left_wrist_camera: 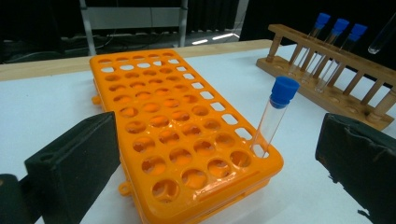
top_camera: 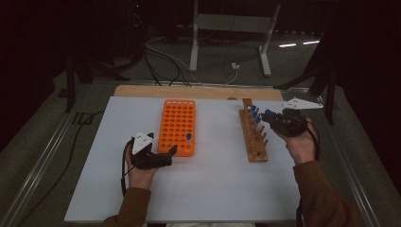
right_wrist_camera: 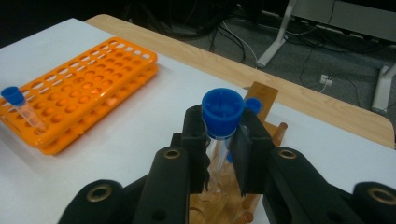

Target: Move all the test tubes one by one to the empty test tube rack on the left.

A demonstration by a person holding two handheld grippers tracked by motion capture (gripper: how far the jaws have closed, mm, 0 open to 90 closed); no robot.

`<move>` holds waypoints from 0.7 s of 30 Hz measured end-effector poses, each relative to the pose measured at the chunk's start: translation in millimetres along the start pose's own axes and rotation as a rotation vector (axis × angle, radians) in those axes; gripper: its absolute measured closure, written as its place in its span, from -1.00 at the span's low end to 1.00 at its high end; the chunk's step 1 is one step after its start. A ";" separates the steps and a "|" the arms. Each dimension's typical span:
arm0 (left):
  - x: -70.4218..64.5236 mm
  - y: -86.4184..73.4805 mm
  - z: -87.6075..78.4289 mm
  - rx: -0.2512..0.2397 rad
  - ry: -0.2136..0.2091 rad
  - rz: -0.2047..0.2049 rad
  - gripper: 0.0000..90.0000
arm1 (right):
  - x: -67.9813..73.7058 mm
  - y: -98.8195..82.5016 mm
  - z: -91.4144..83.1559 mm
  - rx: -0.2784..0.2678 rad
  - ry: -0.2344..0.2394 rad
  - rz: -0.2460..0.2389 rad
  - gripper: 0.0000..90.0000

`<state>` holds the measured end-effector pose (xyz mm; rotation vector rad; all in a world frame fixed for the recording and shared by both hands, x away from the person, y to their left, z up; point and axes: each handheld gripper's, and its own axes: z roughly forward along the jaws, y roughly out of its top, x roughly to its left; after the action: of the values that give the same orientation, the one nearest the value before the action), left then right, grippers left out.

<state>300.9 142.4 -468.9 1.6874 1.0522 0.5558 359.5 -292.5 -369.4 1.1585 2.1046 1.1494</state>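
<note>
**Table and what sits on it**

White table top (top_camera: 213,184), with a bare wood strip (top_camera: 198,91) along its far edge. Two things sit directly on the white surface:

- Orange rack (top_camera: 177,126), left of centre, long axis running away from the person. Many-holed grid. One blue-capped tube (left_wrist_camera: 274,116) stands tilted in a hole at its near right corner.
- Wood rack (top_camera: 253,137), right of centre, roughly parallel to the orange one and well apart from it. Several blue-capped tubes (left_wrist_camera: 337,29) sit at its far end; the near holes look open.

Grey floor (top_camera: 38,156) around the table, with cables on it beyond the far edge.
</note>
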 end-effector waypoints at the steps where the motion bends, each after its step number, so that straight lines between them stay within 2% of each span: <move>1: -0.3 0.4 -0.2 -0.003 0.001 0.003 -0.98 | 0.5 0.7 -0.5 -0.001 0.005 -0.001 0.72; 11: -5.0 5.7 0.0 -0.016 -0.010 0.026 -0.98 | 9.7 2.5 4.0 -0.001 0.039 -0.012 0.72; 21: -10.3 10.9 0.9 -0.023 -0.022 0.028 -0.97 | 29.2 4.7 13.9 0.005 0.095 -0.031 0.71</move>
<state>300.5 132.2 -457.9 1.6864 1.0042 0.5643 356.1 -260.2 -373.1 1.0889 2.1895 1.2080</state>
